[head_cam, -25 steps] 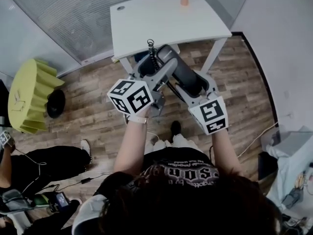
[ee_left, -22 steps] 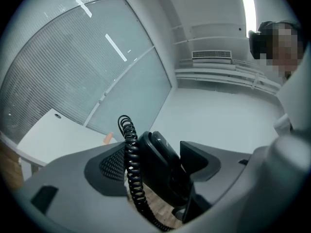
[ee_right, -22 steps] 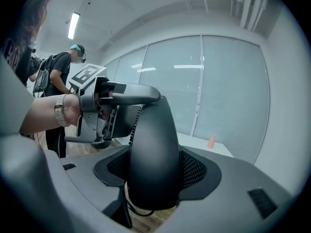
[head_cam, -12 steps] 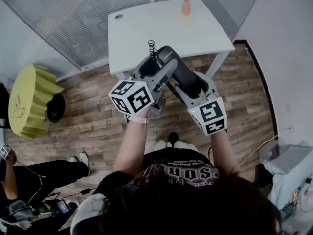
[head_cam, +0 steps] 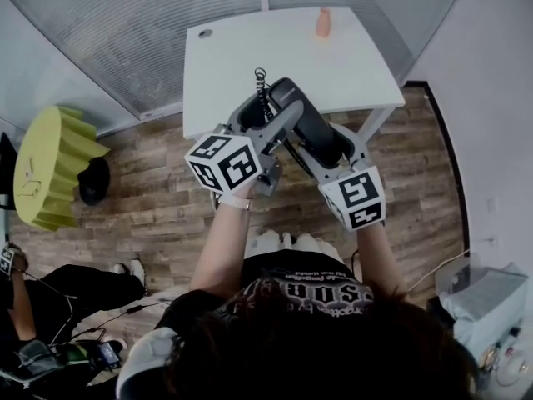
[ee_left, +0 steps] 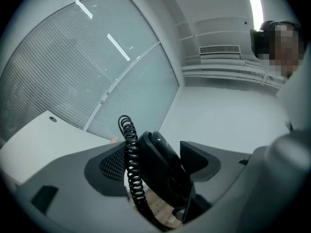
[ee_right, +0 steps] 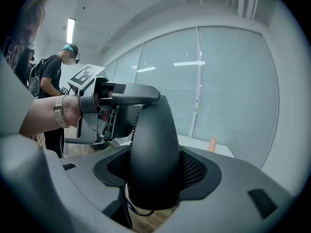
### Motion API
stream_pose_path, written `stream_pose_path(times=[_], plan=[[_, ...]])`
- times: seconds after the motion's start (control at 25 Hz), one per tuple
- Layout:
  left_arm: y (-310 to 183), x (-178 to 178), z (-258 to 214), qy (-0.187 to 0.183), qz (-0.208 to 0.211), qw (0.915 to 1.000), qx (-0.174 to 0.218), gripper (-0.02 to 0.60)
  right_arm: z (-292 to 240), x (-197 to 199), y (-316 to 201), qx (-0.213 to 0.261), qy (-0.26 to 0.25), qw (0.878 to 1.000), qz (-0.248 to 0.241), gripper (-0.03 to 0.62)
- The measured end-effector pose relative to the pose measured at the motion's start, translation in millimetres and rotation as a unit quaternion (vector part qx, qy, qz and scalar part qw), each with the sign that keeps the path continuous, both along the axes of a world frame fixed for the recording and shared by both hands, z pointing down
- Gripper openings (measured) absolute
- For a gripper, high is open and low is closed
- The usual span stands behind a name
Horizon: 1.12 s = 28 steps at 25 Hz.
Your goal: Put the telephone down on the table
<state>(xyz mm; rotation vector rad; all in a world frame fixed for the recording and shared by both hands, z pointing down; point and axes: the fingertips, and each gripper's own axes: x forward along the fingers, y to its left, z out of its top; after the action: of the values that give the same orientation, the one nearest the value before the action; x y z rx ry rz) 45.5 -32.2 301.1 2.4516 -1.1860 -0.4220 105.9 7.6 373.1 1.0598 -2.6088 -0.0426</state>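
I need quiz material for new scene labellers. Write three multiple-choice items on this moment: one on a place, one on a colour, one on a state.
1. Where does the small orange object stand?
A. on the wooden floor
B. on the white rectangular table
C. between a gripper's jaws

2. What colour is the plastic telephone handset with the coiled cord?
A. white
B. black
C. red

3. How do the jaws of the right gripper stand?
A. shut on the telephone handset
B. wide apart and empty
C. shut on the orange object

Answers:
1 B: the head view shows it near the table's far edge.
2 B: it is black in all three views.
3 A: the right gripper view shows a pad pressed against each side of the handset.
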Motion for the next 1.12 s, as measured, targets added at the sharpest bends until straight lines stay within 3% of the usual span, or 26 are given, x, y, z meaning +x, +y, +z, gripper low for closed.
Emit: stream_pose_path(times=[0.56,1.12], plan=[[-50,-22,15,0.002,0.006,0.9999,-0.013,0.322,14,-22,-49,-0.008,0.005,1.0,0.002,0.284],[-159,-59,25,0.001,0.043,0.9986,-0.029,0.322,21,-61,-152,-0.021,0.014,0.999,0.039,0.284]])
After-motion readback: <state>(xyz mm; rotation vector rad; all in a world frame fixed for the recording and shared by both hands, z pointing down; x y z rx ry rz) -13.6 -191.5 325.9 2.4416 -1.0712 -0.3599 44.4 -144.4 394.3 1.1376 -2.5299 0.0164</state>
